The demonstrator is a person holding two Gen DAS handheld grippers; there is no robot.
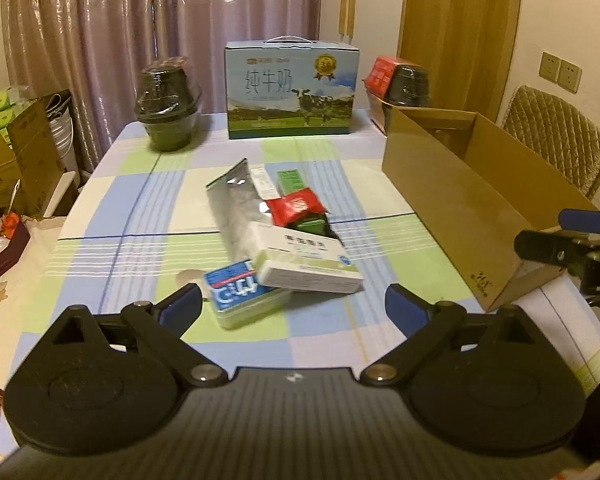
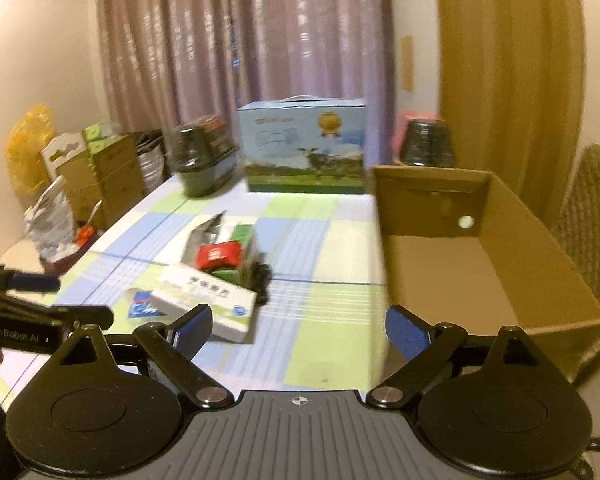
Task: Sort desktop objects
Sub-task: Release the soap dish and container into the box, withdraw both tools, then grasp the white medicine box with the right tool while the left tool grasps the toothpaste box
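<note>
A small heap lies mid-table: a white and green box (image 1: pixel 308 264) rests on a blue-labelled packet (image 1: pixel 240 292), with a silver foil pouch (image 1: pixel 236 204), a red packet (image 1: pixel 294 208) and a green carton (image 1: pixel 290 180) behind. My left gripper (image 1: pixel 294 308) hovers open just in front of the heap, nothing between its blue pads. In the right wrist view the same white box (image 2: pixel 208 300) and red packet (image 2: pixel 218 256) sit left of centre. My right gripper (image 2: pixel 300 328) is open and empty, between the heap and the open cardboard box (image 2: pixel 480 280).
The brown cardboard box (image 1: pixel 452 196) stands open along the table's right side. At the back stand a blue milk carton case (image 1: pixel 292 92) and two dark wrapped bowls (image 1: pixel 170 100). Cartons and bags crowd the floor at the left. A padded chair (image 1: pixel 556 136) is at the right.
</note>
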